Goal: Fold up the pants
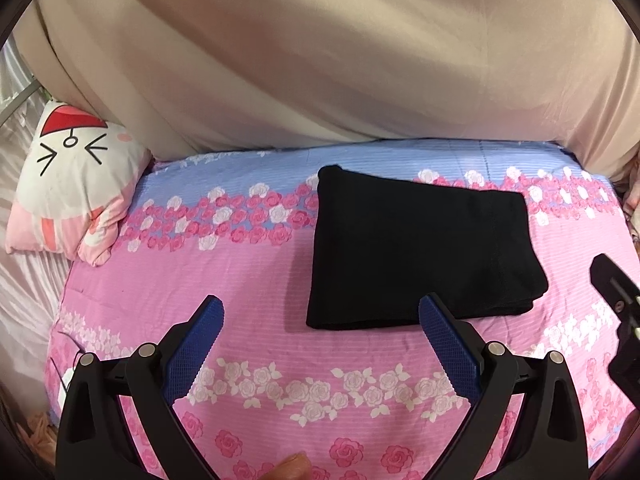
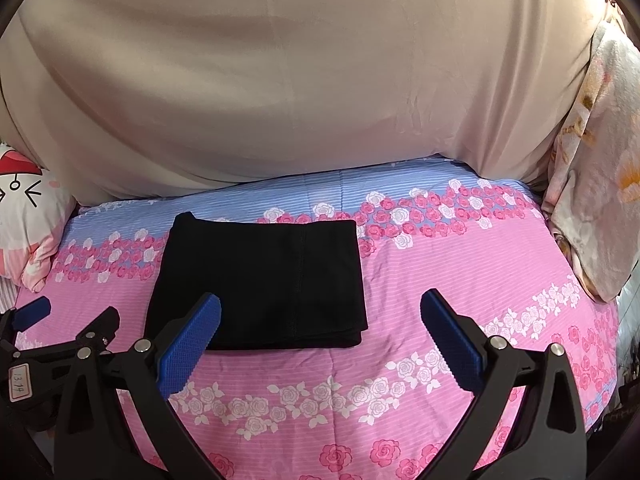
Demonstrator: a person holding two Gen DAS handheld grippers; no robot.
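Pants (image 2: pixel 260 280) folded flat on bedsheet (image 2: pixel 460 280)

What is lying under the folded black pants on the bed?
The black pants lie folded flat on the pink floral sheet, which shows all around them. The sheet part directly beneath is covered, so anything there cannot be seen. Neither open gripper touches them.

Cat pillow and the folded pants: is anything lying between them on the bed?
Nothing but bare floral bedsheet. The left wrist view shows the stretch from the cat pillow to the black folded pants clear.
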